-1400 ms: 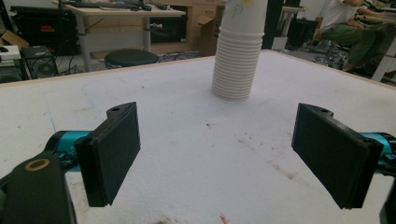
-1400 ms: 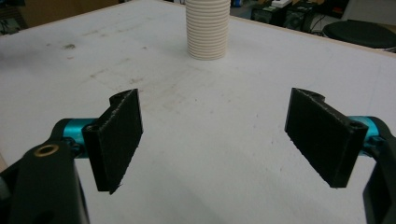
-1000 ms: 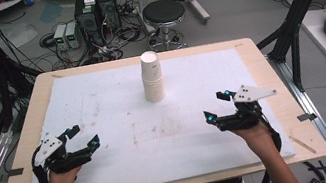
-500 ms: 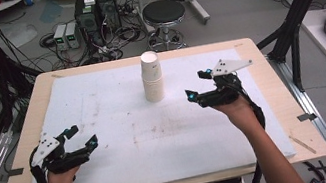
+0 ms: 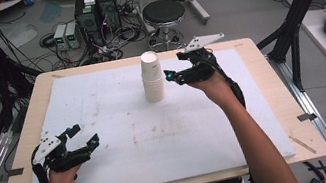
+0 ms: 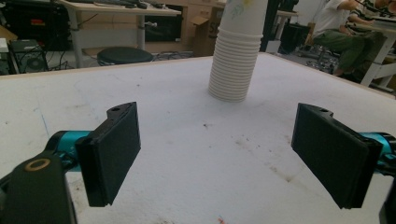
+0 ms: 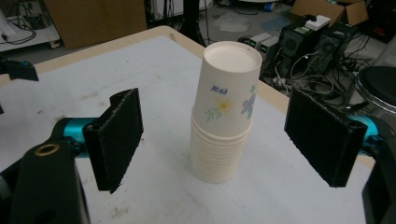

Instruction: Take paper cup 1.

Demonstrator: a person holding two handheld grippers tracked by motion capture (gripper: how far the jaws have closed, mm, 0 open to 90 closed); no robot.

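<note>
Cup stack [image 7: 222,135] bears flower prints, unreadable blue writing, between open right gripper [image 7: 224,140] jaws

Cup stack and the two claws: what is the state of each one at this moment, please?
Cup stack: upright on the white mat, upside down, top cup raised above the others, not touched.
Right claw: open, beside the stack, lined up with it, holding nothing.
Left claw: open, low over the mat at the near left, far from the stack, holding nothing.
White mat: flat on the table, lightly stained.
</note>
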